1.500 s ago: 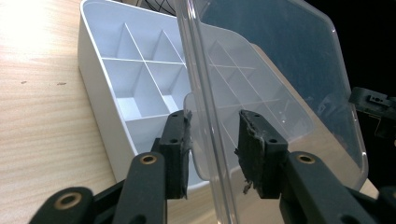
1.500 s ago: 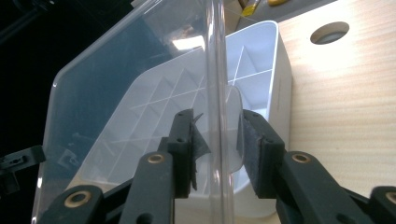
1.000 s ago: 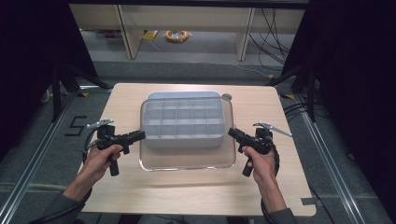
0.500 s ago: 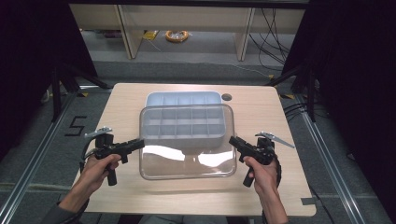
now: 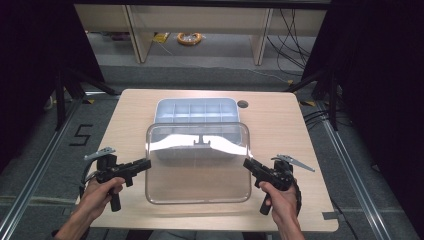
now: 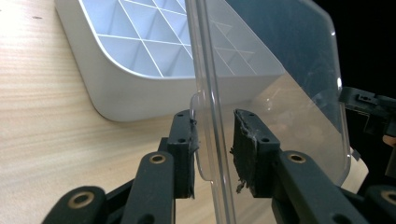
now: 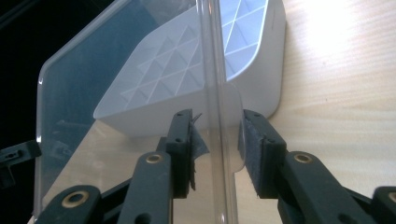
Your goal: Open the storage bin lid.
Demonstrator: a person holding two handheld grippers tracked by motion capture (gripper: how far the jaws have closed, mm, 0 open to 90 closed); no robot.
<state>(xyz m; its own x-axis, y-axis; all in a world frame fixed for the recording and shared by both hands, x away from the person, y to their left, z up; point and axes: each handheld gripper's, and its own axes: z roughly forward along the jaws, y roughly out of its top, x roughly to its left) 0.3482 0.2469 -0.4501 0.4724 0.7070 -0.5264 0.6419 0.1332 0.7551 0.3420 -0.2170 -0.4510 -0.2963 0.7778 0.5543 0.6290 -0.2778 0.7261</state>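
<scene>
A clear plastic lid (image 5: pixel 197 165) hangs between my two grippers, over the near half of the table and overlapping the front of the box. The white compartment box (image 5: pixel 195 111) stands uncovered behind it, mid-table. My left gripper (image 5: pixel 146 164) is shut on the lid's left rim and my right gripper (image 5: pixel 246 163) on its right rim. In the left gripper view the lid (image 6: pixel 280 70) stands edge-on between the jaws of the left gripper (image 6: pixel 214 140), with the box (image 6: pixel 140 88) beyond. The right gripper view shows the right gripper (image 7: pixel 215 140) clamping the lid (image 7: pixel 93 84) the same way, box (image 7: pixel 261 60) behind.
The wooden table (image 5: pixel 285 130) has a round cable hole (image 5: pixel 243 104) to the right of the box. Shelving legs and a yellow cable coil (image 5: pixel 190 38) sit on the floor beyond the far edge. Dark frames stand on both sides.
Both grippers have drawn back toward the near edge, carrying the lid off the box. The box's compartments are now uncovered at the back.
</scene>
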